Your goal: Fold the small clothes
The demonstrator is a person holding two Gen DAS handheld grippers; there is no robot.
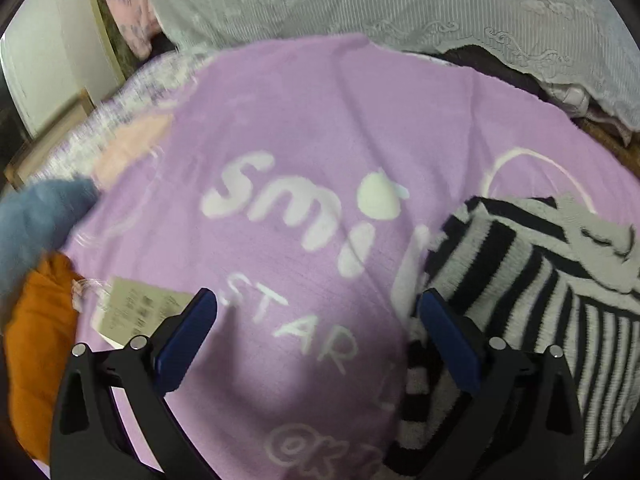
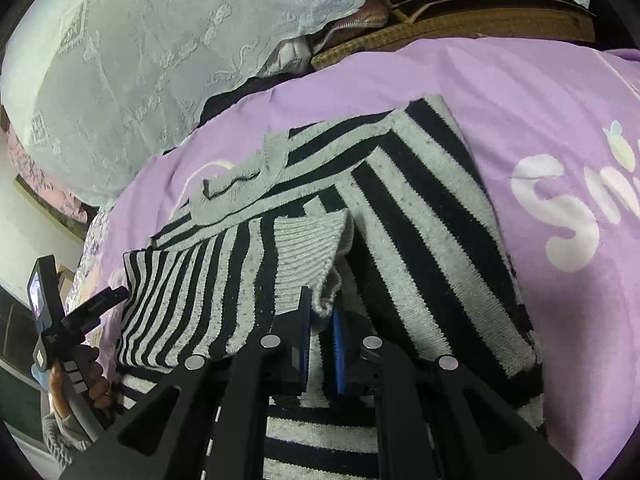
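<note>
A black-and-white striped knit sweater lies on a purple blanket printed with white letters. My right gripper is shut on the sweater's ribbed grey sleeve cuff and holds it over the sweater's body. The sweater also shows at the right of the left wrist view. My left gripper is open and empty above the purple blanket, just left of the sweater. The left gripper also shows in the right wrist view, held by a hand.
An orange garment and a blue-grey garment lie at the left edge, with a paper tag beside them. A white lace cover is draped behind the blanket. Brown wooden furniture stands at the back.
</note>
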